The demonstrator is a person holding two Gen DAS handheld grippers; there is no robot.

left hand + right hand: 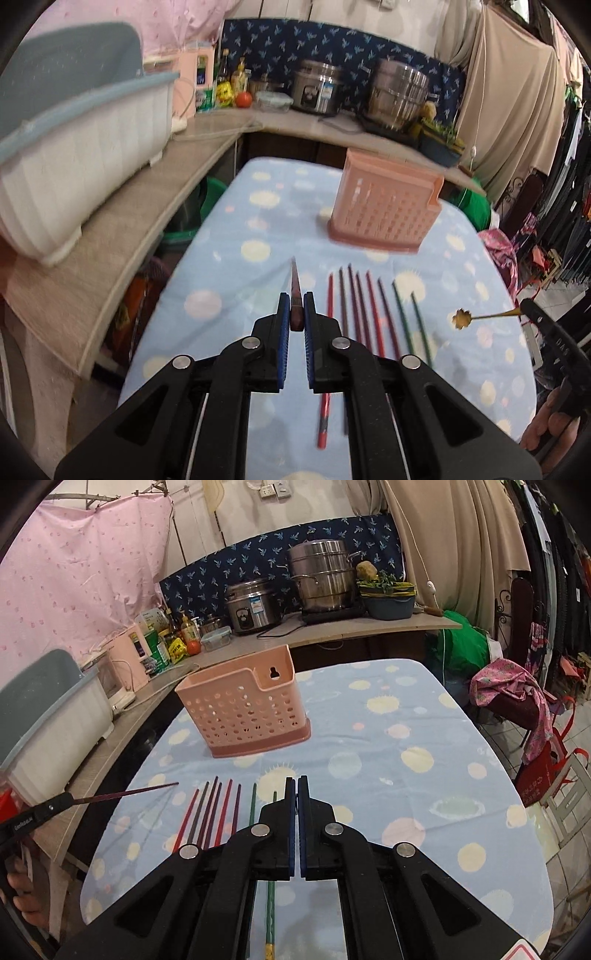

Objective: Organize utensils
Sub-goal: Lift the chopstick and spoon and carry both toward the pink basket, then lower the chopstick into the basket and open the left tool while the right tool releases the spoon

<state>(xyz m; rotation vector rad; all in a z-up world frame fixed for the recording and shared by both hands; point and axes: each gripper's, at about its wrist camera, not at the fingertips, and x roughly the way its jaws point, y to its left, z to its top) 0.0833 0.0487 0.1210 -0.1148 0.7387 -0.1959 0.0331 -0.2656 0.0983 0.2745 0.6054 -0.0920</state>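
Observation:
My left gripper is shut on a dark red chopstick and holds it above the blue spotted tablecloth; it shows at the left of the right wrist view. Several red, purple and green chopsticks lie side by side on the cloth, also in the right wrist view. A pink perforated utensil holder stands beyond them, also in the right wrist view. My right gripper is shut; in the left wrist view it holds a thin gold spoon with a flower-shaped bowl.
A white and grey dish rack sits on the counter at the left. A rice cooker, a steel steamer pot and bottles stand on the back counter. Clothes and bags are at the right of the table.

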